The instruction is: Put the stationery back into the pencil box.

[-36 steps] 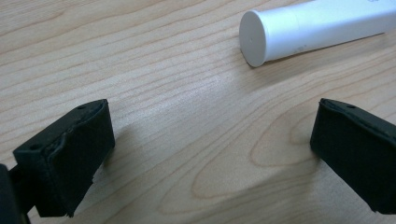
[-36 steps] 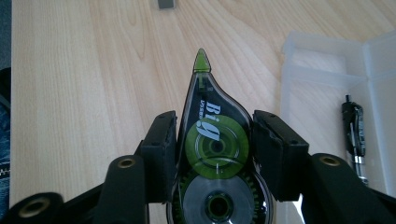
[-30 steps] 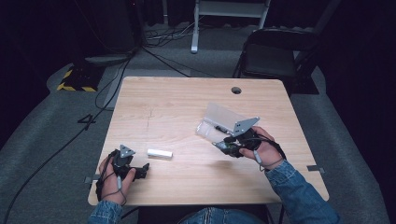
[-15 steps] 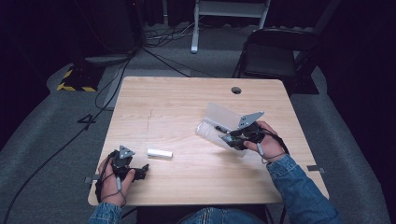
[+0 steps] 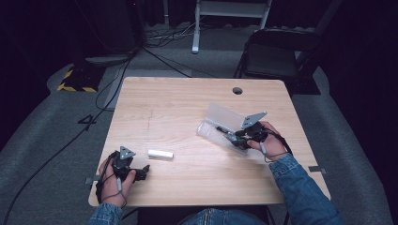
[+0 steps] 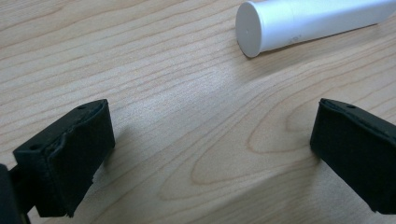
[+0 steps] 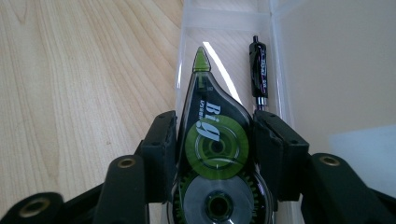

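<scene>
My right gripper [image 5: 237, 136] [image 7: 212, 140] is shut on a green and black correction tape dispenser [image 7: 212, 158], whose tip hangs over an open clear plastic case [image 5: 220, 123] [image 7: 224, 28]. A black pen [image 7: 258, 70] lies inside the case beside the dispenser. The case lid [image 7: 336, 70] stands open to the right. My left gripper [image 5: 141, 171] [image 6: 210, 154] rests open at the table's front left, jaws wide apart over bare wood. A white cylindrical tube [image 5: 160, 153] [image 6: 308, 23] lies on its side just beyond the left gripper.
The wooden table [image 5: 178, 112] has a round cable hole [image 5: 237, 90] near its far edge. A black folding chair [image 5: 277, 51] stands behind the table at the right. Cables run over the grey floor at the left.
My right gripper has shifted slightly right and toward the near side with the dispenser, staying over the case. The left gripper has not moved.
</scene>
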